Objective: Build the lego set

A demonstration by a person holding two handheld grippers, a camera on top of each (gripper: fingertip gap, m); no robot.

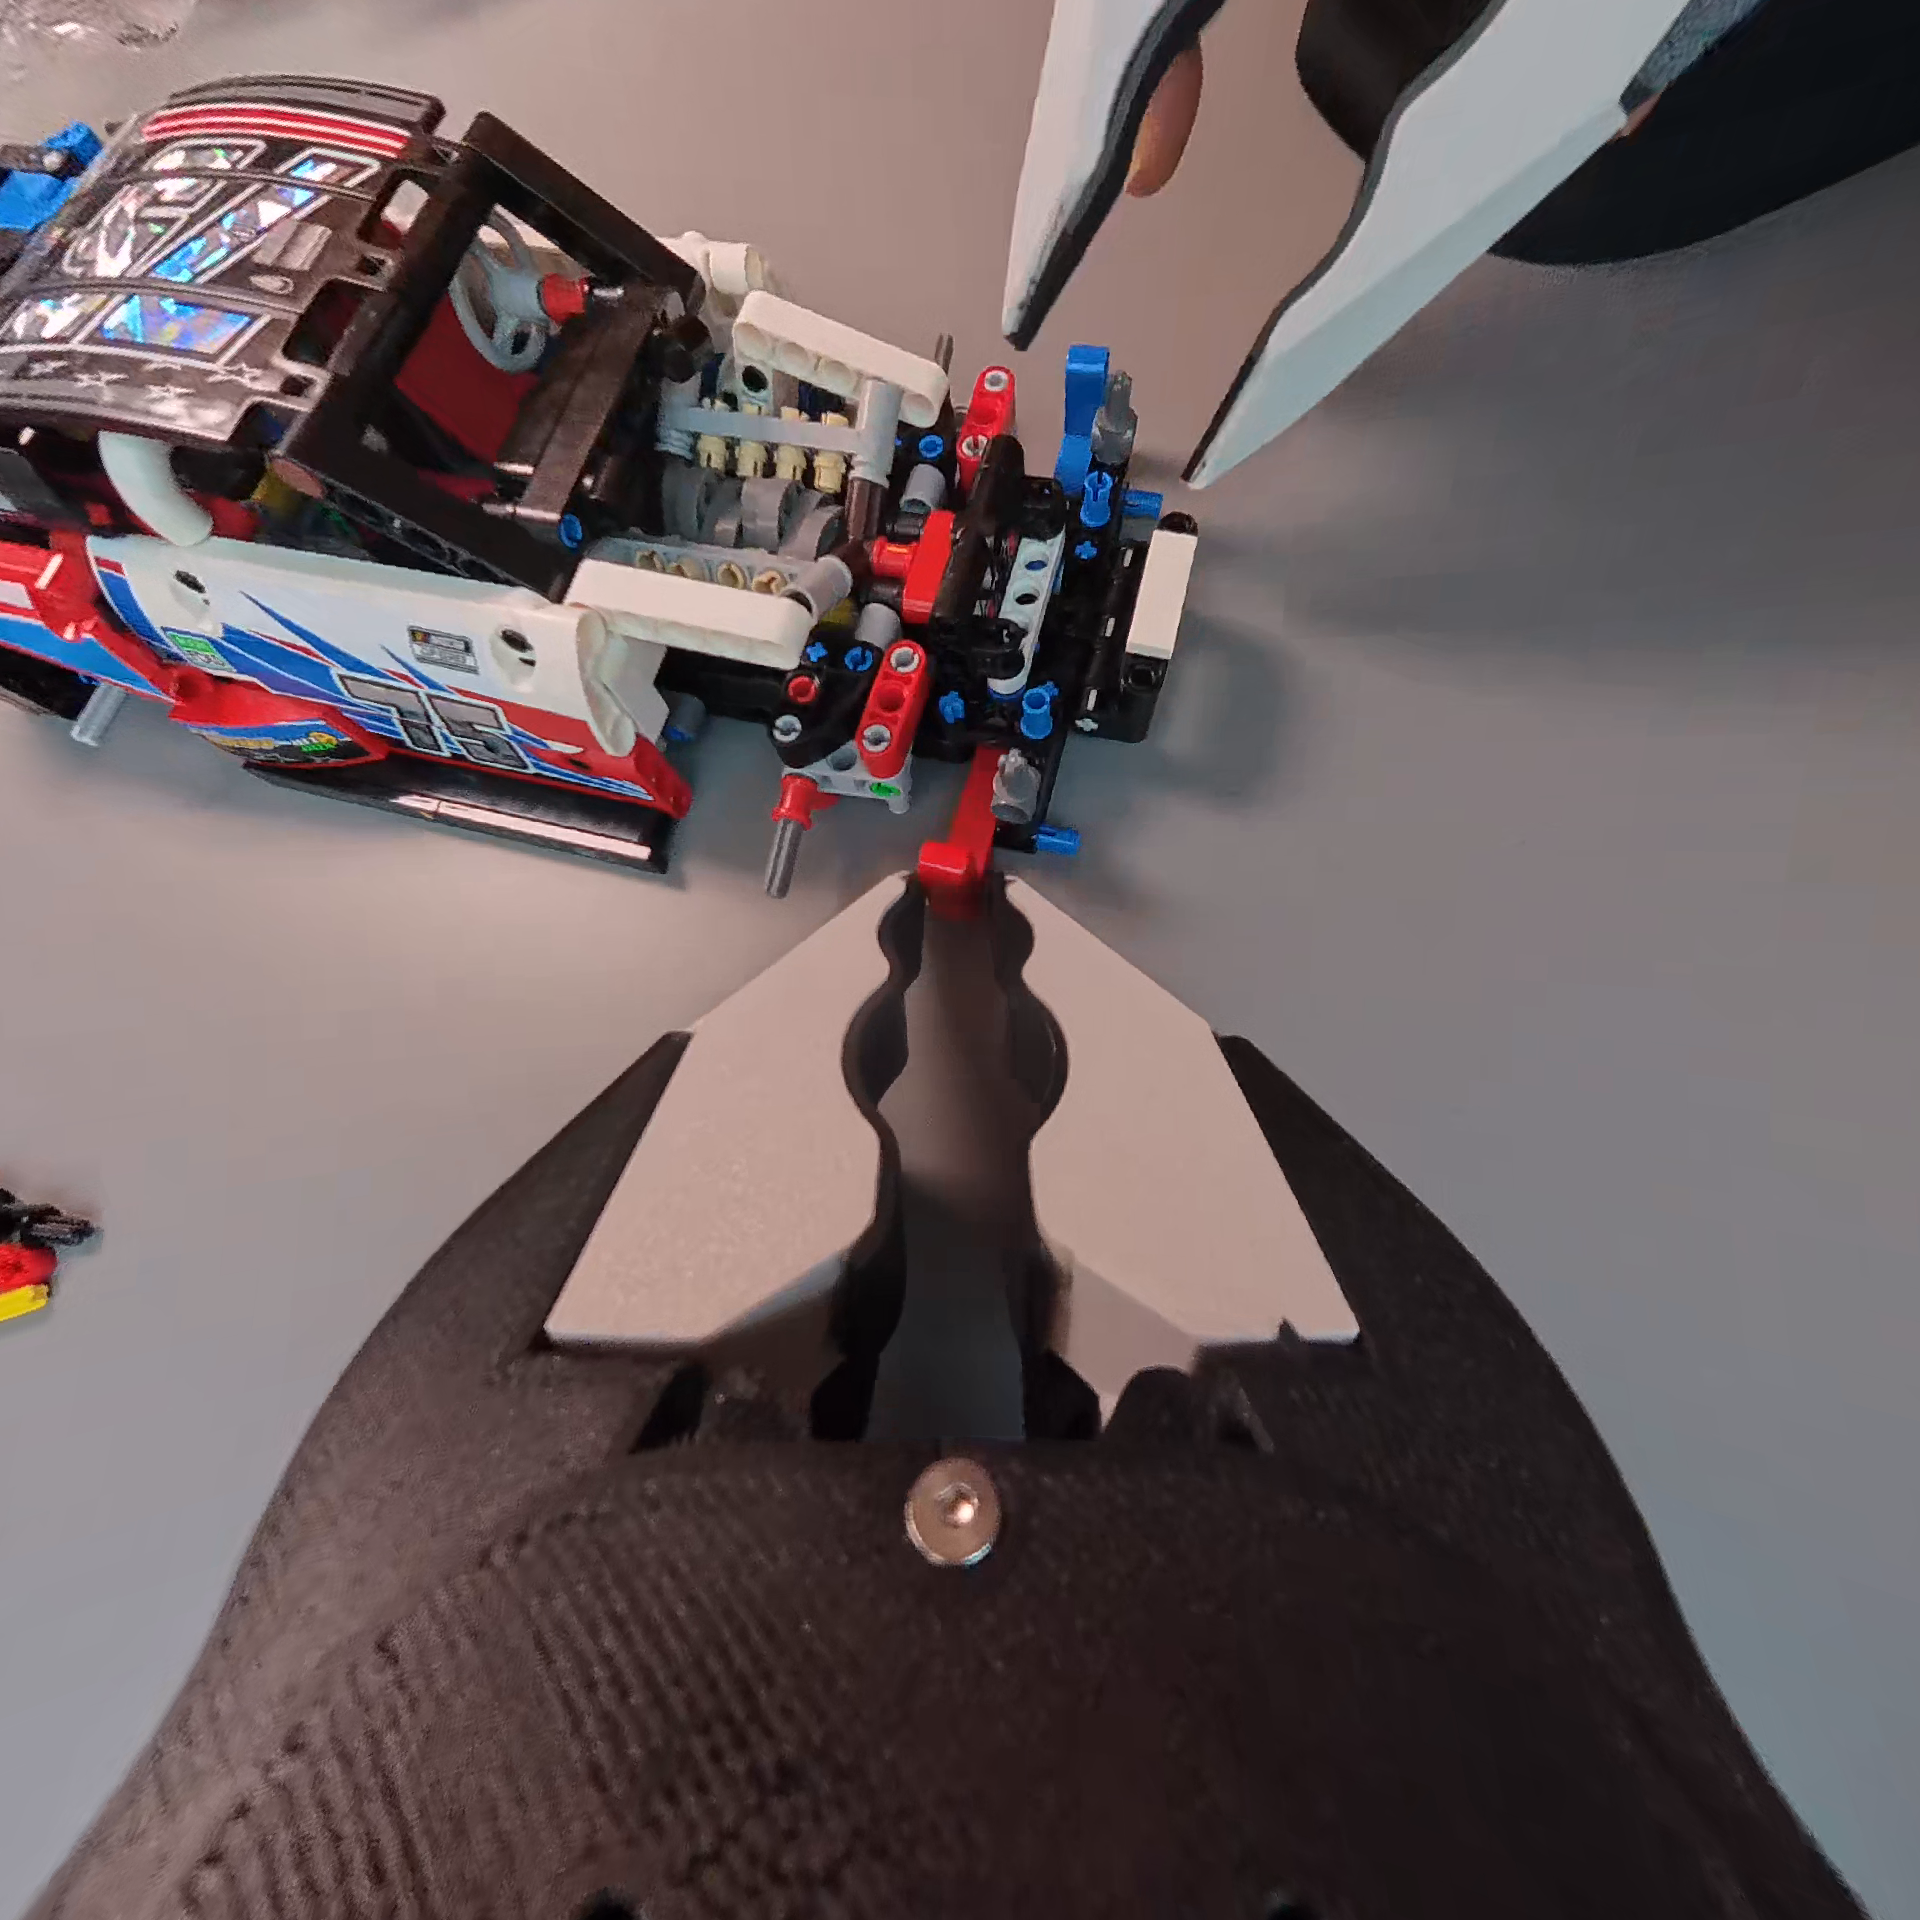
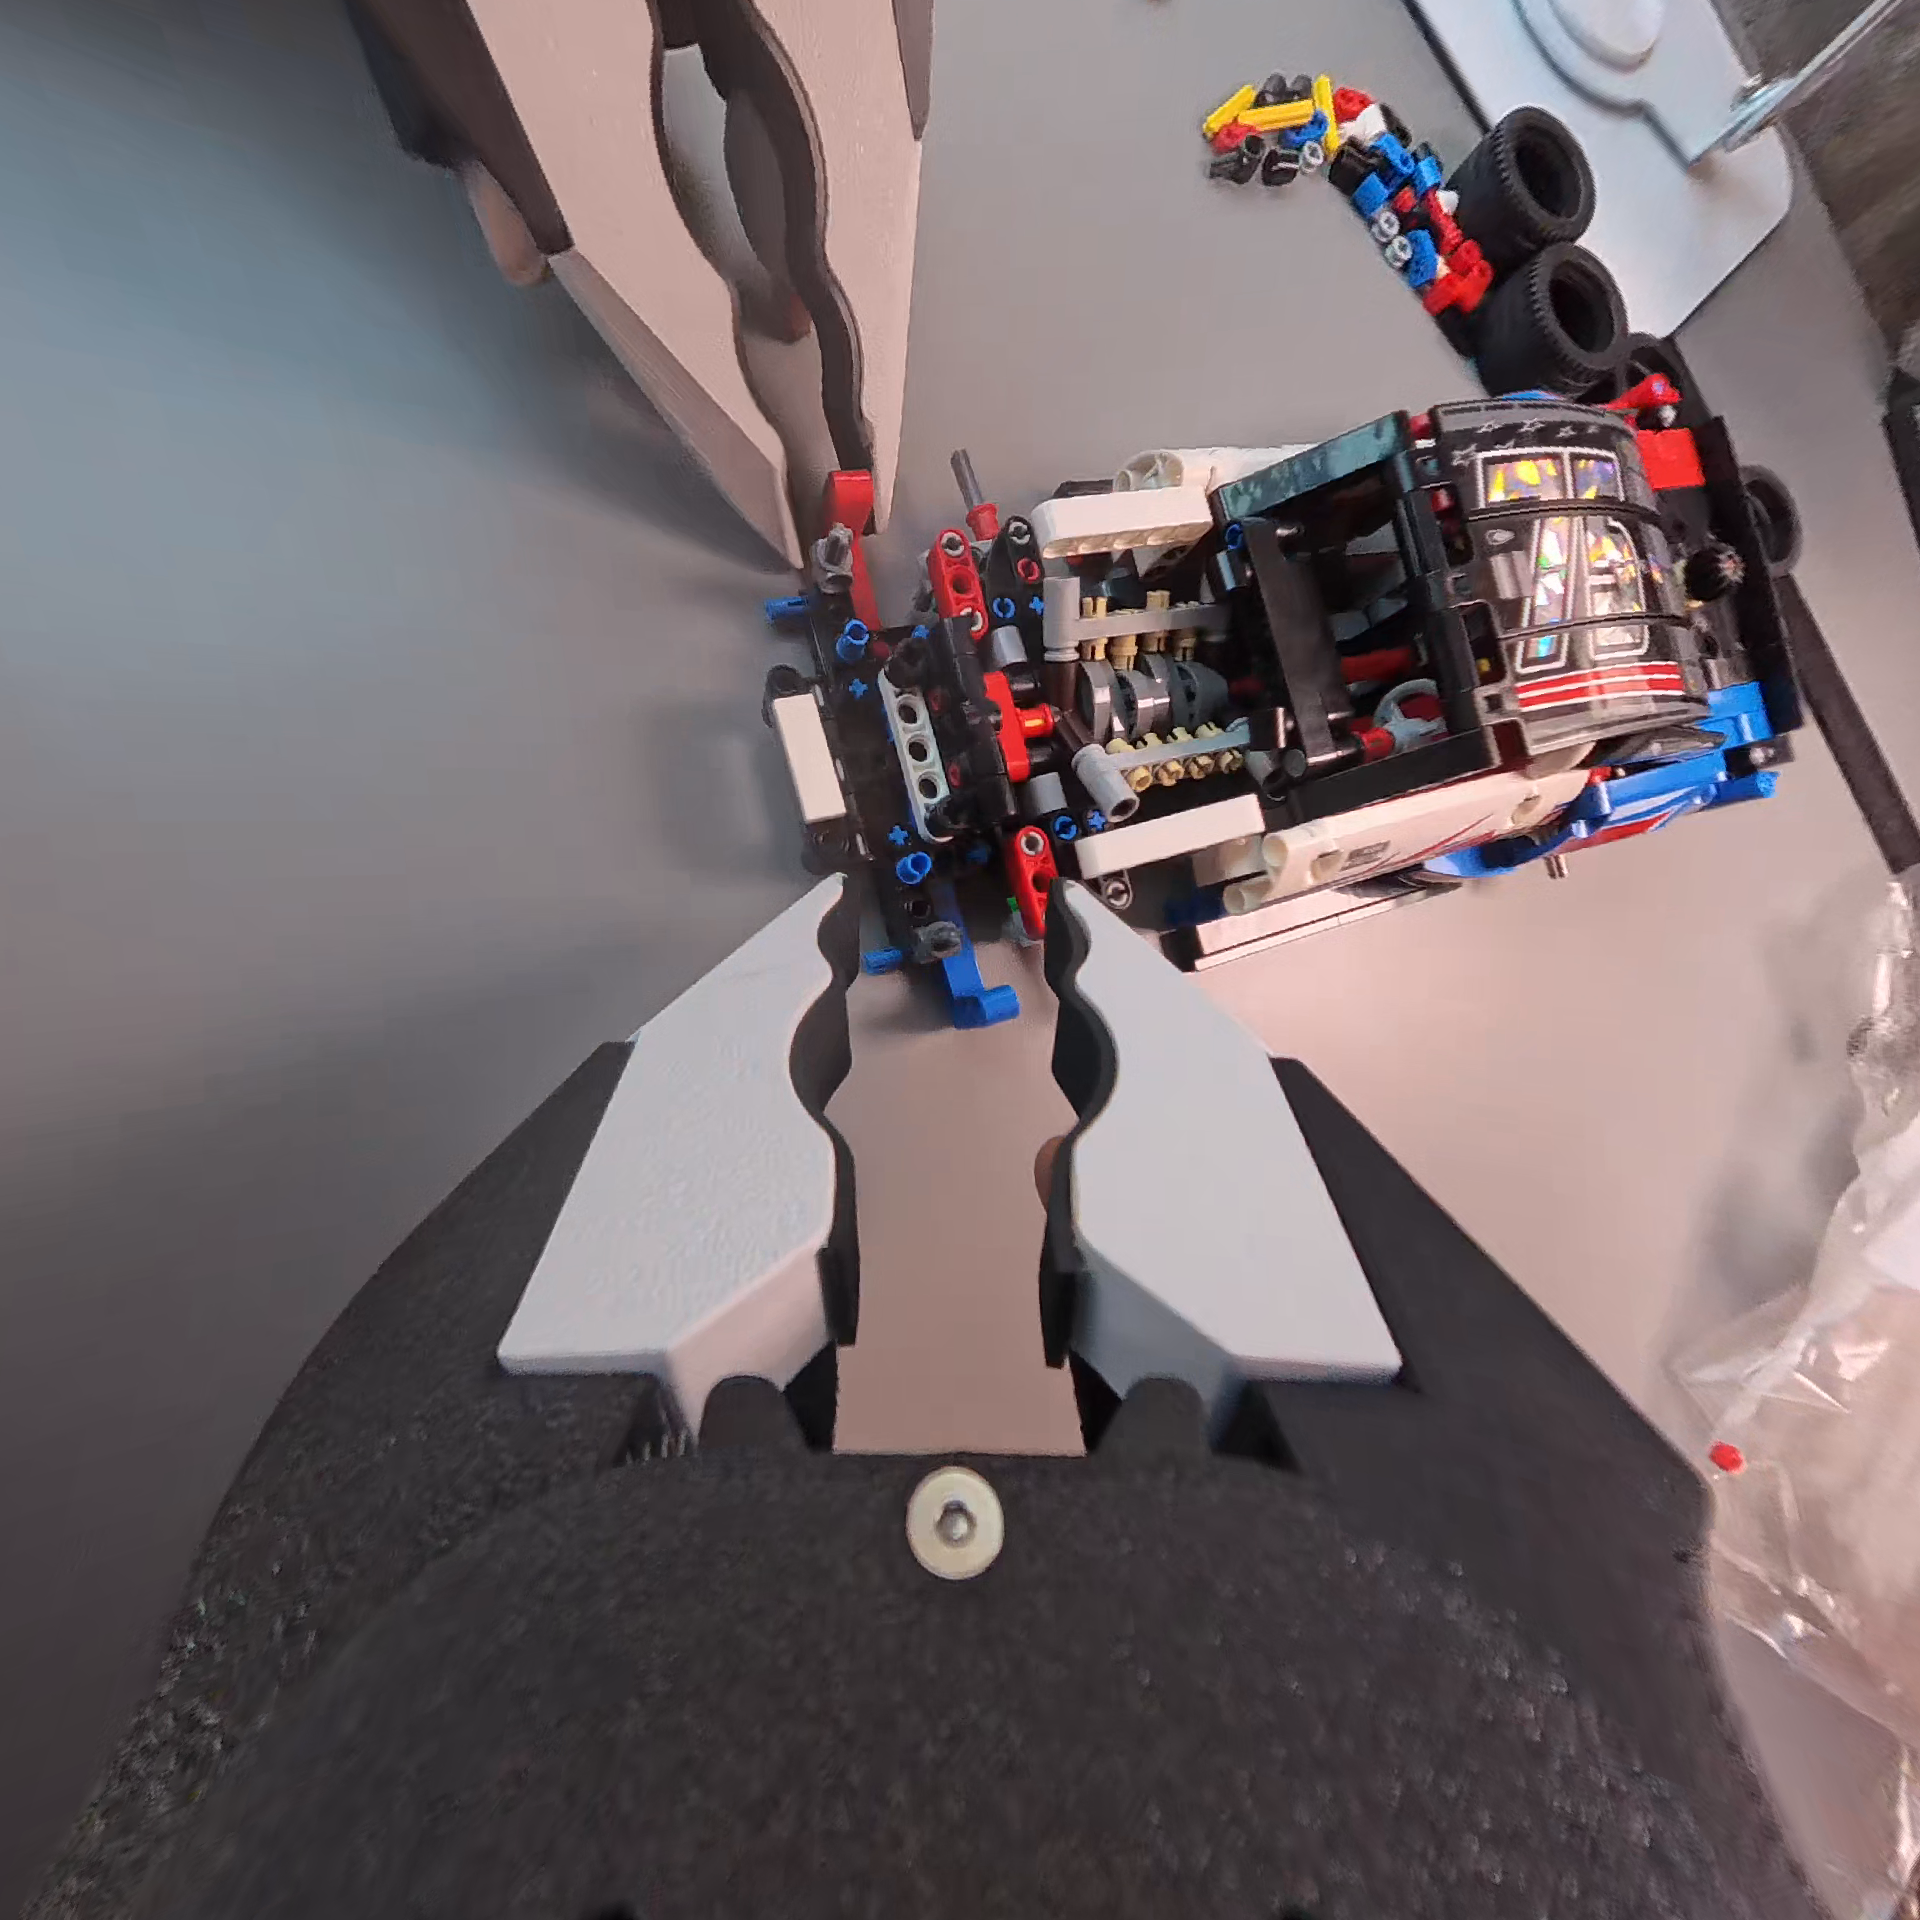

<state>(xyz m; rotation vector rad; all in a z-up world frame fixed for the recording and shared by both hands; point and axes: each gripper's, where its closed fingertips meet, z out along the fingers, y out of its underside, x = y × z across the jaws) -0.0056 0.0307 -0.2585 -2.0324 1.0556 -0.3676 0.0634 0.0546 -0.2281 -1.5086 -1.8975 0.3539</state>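
- We find the grey table carrying the part-built lego race car, chassis end toward both grippers.
- We note the right gripper, jaws apart, straddling the blue lift-arm.
- We note the left gripper, jaws clamped on the red lift-arm.
- We record black tyres beside loose pieces.
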